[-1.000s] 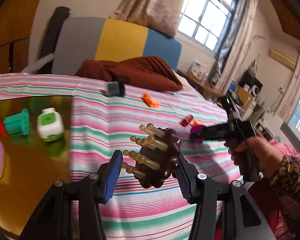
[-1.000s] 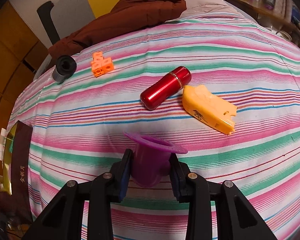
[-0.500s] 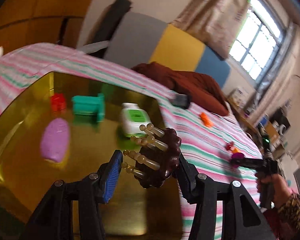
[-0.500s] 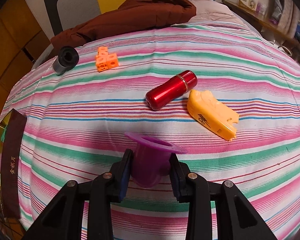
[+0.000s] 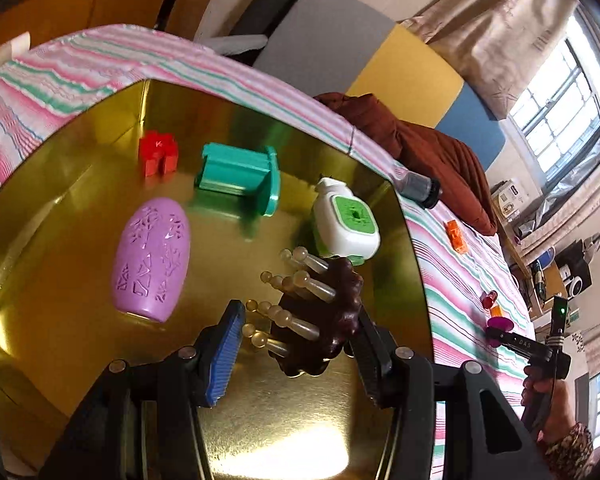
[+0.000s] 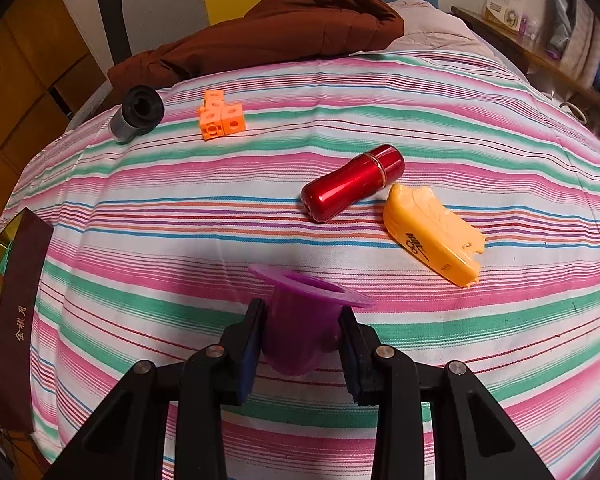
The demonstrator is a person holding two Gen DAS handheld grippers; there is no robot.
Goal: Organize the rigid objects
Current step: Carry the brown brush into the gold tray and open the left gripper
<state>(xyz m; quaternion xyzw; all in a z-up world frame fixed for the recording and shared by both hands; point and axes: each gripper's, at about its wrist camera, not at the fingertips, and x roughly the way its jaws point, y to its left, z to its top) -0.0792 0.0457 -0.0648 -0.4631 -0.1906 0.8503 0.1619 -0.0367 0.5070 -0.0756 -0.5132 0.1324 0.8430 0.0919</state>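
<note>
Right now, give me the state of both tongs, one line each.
Left tongs: closed on the dark brown massage brush with amber pegs, over the gold tray.
Right tongs: closed on the purple flanged plastic cup.

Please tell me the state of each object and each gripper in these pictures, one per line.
left gripper: shut on the brown massage comb, over the gold tray.
right gripper: shut on the purple flanged cup.
purple oval case: lying in the tray.
teal spool: on its side in the tray.
white and green device: in the tray.
red capsule: lying on the striped cloth.
</note>
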